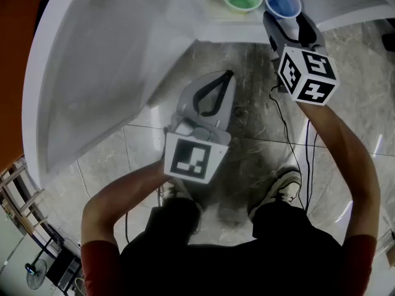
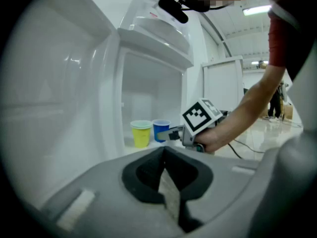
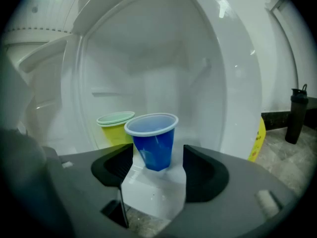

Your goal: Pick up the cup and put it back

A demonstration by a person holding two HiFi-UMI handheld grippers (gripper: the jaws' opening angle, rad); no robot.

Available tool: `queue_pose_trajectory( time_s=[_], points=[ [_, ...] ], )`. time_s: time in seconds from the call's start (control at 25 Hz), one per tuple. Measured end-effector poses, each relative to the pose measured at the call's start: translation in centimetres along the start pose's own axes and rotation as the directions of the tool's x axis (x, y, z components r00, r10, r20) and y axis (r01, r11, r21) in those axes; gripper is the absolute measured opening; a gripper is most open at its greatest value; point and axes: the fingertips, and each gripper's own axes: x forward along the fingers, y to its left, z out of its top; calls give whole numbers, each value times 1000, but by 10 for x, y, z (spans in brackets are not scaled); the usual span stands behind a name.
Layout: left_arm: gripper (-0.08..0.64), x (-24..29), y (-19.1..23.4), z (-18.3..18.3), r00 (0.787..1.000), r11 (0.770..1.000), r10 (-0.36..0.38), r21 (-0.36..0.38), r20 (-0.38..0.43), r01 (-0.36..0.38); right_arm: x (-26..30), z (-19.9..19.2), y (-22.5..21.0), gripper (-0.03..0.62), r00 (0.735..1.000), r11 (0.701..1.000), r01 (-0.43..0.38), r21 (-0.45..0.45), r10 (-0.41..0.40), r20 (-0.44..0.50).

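My right hand-held gripper (image 3: 158,163) has its jaws spread wide. The blue plastic cup (image 3: 154,142) stands between them on the white shelf (image 3: 153,195), with a gap at each pad. A yellow plastic cup with a pale green rim (image 3: 113,127) sits just beside the blue one, on its left and a little further back. My left hand-held gripper (image 2: 166,182) hangs low, well away from the shelf, with its jaws pressed together and nothing in them.

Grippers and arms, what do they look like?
The left gripper and right gripper are grey-and-black plastic. Each carries a white cube printed with black square markers. Thin black cables trail below. The person wears short red sleeves.
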Motion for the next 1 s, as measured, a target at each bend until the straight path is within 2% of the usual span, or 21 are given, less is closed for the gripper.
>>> queue_pose_trajectory(
  time_s=[0.44, 0.56, 1.0],
  points=[
    [-2, -2, -1, -4, 1000, 1000, 1, -10, -11, -1, 10, 0, -1, 295, 1000, 1000, -28, -7, 28, 4],
    [-2, -3, -1, -5, 1000, 1000, 0, -9, -12, 0, 10, 0, 0, 244, 999, 999, -34, -13, 34, 5],
    [-2, -3, -2, -2, 1000, 1000, 1, -15, -2, -1, 2, 1, -2, 236, 1000, 999, -29, -31, 29, 2]
  ],
)
